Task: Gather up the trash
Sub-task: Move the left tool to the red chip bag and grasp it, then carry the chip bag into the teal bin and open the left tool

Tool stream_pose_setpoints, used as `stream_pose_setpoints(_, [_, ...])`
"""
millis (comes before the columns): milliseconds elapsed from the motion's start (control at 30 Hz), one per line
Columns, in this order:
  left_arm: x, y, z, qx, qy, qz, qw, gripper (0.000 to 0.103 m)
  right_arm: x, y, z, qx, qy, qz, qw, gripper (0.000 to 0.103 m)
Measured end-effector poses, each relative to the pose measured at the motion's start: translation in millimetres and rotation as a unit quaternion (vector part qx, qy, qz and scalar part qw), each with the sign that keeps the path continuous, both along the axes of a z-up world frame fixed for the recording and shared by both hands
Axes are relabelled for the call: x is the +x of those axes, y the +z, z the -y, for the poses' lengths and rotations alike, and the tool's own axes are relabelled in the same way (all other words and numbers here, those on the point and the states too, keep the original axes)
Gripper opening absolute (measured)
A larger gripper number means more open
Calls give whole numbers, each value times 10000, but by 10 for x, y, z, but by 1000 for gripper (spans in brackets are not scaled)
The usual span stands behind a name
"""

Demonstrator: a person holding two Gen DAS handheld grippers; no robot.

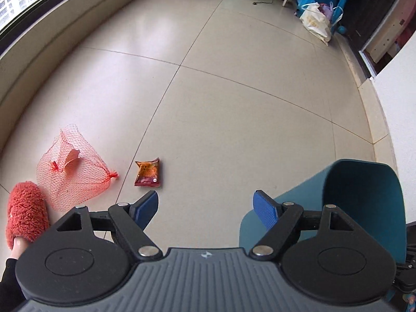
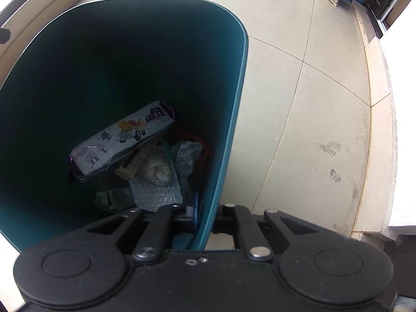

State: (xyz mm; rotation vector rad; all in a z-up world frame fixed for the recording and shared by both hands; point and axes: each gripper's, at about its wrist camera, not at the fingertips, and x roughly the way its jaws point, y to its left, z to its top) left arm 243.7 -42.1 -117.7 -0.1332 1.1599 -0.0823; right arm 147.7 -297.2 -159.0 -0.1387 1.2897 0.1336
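Teal bin (image 2: 228,119), white wrapper (image 2: 122,140) atop crumpled trash inside

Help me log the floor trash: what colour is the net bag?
Red-orange mesh net bag, clearest in the left wrist view.

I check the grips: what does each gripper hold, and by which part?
Right gripper is shut on the bin, at its rim. Left gripper holds nothing.

Home balcony — slipper (image 1: 26,213), tiled floor (image 1: 221,104)
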Motion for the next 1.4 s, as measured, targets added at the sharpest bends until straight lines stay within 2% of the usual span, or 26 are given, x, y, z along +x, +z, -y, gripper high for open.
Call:
stream_pose_setpoints(167, [356,-610,-307,209,222,-362,9989,80,15,22,3,25,-69,15,10000,7])
stream_pose_setpoints(300, [625,-1122,-480,350,333,-719,9962,80,6,11,-75,-144,155,-8,9998,8])
stream_pose_setpoints(567, [1032,-2000,-607,587,431,-1226,9898,80,58,-62,-105,-162,287,-136,9994,8])
stream_pose_setpoints(767, [1206,-2368,-637,603,519,-1340,9878,80,89,-107,-100,-198,290,-230,9991,8])
stream_pose_setpoints(900, [1262,-2461,-635,558,632,-1343,9874,77,121,-140,-112,-210,268,-269,9991,8])
stream_pose_setpoints(933, [1263,-2473,-632,600,635,-1338,9871,65,127,-142,-113,-215,259,-273,9991,8])
stream_pose_setpoints(1000, [1257,-2500,-632,657,621,-1427,9856,48,133,-150,-122,-242,256,-277,9990,8])
stream_pose_setpoints(1167, [1182,-2482,-650,950,740,-1379,9831,43,137,-158,-127,-263,215,-268,9991,8])
stream_pose_setpoints(1400, [908,-2034,-723,697,863,-1202,9865,42,124,-144,-112,-246,178,-205,9993,7])
